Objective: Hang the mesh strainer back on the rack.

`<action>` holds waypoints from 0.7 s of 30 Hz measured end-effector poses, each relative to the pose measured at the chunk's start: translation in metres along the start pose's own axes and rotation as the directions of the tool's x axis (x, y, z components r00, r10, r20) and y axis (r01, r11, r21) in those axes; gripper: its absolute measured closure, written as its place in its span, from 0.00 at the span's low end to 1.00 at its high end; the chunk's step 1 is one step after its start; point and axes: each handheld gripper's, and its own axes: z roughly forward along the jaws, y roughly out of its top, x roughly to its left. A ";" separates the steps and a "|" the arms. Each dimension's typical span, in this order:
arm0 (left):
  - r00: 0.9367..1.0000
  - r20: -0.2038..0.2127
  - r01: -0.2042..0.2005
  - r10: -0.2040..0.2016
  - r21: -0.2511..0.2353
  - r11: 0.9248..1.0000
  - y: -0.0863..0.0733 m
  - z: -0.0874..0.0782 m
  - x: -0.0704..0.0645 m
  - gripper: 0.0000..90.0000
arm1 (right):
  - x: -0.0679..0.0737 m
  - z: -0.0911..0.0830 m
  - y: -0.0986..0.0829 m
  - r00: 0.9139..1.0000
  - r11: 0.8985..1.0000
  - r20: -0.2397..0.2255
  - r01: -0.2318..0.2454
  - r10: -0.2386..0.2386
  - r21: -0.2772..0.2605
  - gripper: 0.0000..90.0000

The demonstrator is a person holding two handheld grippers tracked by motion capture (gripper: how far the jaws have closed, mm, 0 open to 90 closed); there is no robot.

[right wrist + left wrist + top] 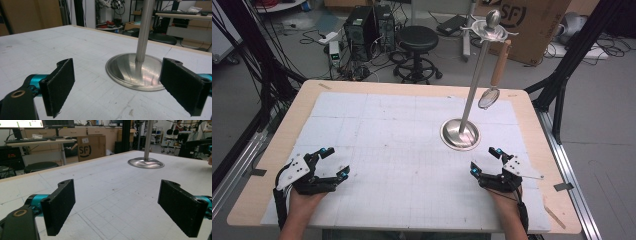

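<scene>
My left gripper (330,162) rests near the table's front-left corner, jaws spread wide with only the gridded mat (402,150) between them. My right gripper (486,161) sits near the front-right, jaws likewise wide apart and holding nothing. Just beyond my right gripper stands the steel stand (460,134): its round base lies flat on the mat, close ahead in the right gripper view (135,72), farther off in the left gripper view (146,163). Its pole rises to a hooked top plate, where a small strainer (488,97) with a wooden handle hangs, mesh end down, clear of the mat. Behind the table (292,120) stand a black stool (417,39) and a cardboard box (532,25).
</scene>
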 end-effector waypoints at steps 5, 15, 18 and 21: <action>1.000 0.000 -0.003 0.003 -0.002 1.000 0.000 0.000 -0.001 0.17 | 0.001 0.000 0.000 1.000 1.000 0.010 0.008 -0.008 -0.005 0.13; 1.000 -0.001 -0.014 0.014 -0.009 1.000 -0.001 -0.001 -0.001 0.17 | 0.001 -0.001 -0.001 1.000 1.000 0.007 0.005 -0.005 -0.011 0.13; 1.000 -0.001 -0.012 0.012 -0.010 1.000 -0.001 -0.001 -0.001 0.17 | 0.001 -0.001 -0.001 1.000 1.000 0.007 0.003 -0.003 -0.012 0.13; 1.000 -0.002 -0.014 0.014 -0.009 1.000 -0.001 -0.001 -0.001 0.17 | 0.001 -0.001 -0.001 1.000 1.000 0.006 0.005 -0.004 -0.011 0.13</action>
